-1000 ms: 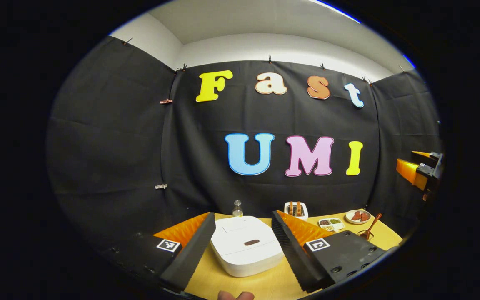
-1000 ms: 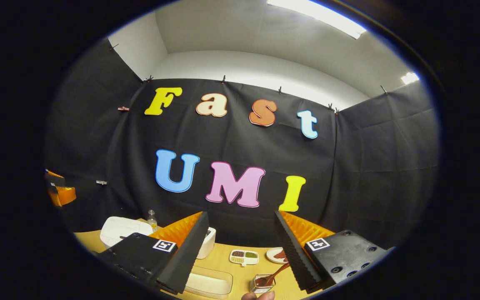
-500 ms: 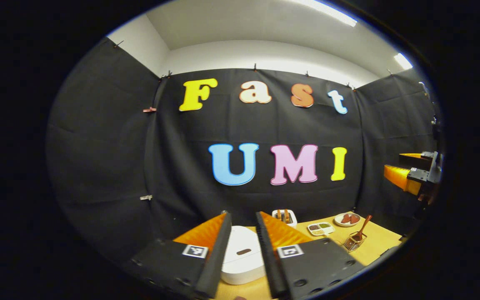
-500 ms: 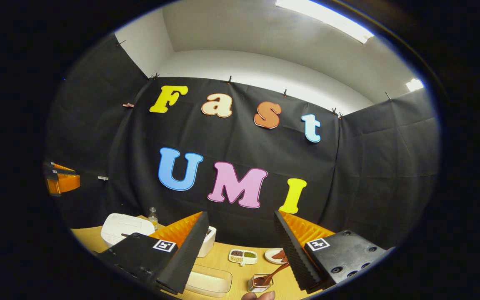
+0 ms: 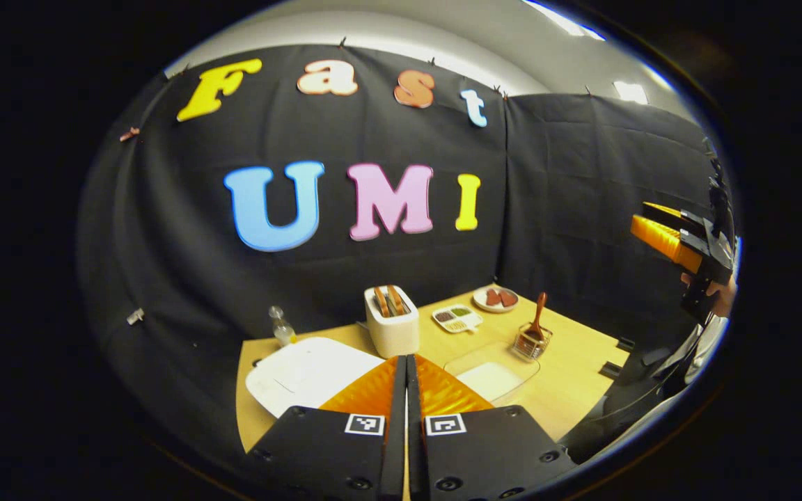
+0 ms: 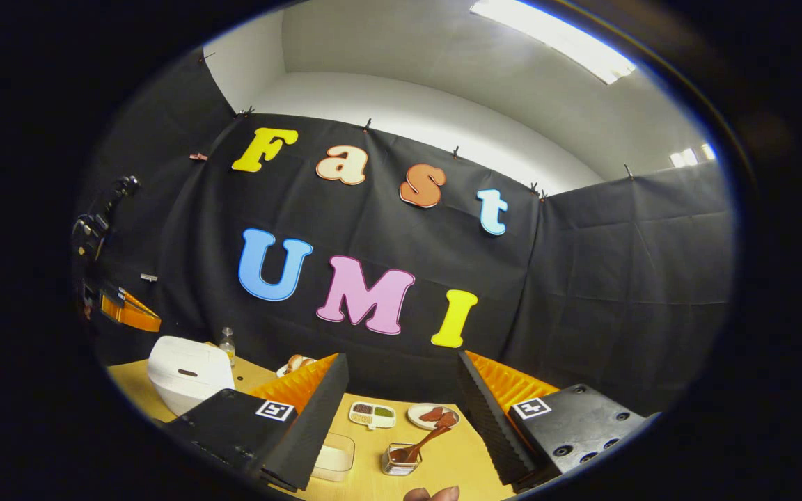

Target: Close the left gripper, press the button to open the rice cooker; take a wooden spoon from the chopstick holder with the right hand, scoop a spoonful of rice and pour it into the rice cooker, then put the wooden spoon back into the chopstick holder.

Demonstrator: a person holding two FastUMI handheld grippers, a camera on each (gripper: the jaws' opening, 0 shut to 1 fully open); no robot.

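The white rice cooker [image 5: 307, 372] sits with its lid down at the table's left, just left of my left gripper [image 5: 404, 359], whose fingers are pressed together with nothing between them, above the table. A wooden spoon [image 5: 539, 314] stands in the wire chopstick holder [image 5: 530, 344]. A clear box of rice [image 5: 490, 376] lies in front of it. My right gripper [image 6: 402, 358] hovers open and empty, high above the chopstick holder [image 6: 399, 460] and spoon [image 6: 426, 441]. The rice cooker [image 6: 187, 372] is far to its left, with the left gripper [image 6: 129, 313] above it.
A white toaster [image 5: 392, 321] with bread stands at the middle back, with a small bottle [image 5: 280, 325] to its left. A divided dish [image 5: 456, 318] and a plate [image 5: 496, 298] lie at the back right. A hand holds the right gripper [image 5: 676, 240] at the far right.
My left gripper's fingers went from wide apart to shut. It also rose and turned, so more of the table shows. The right gripper stayed open and swung slightly.
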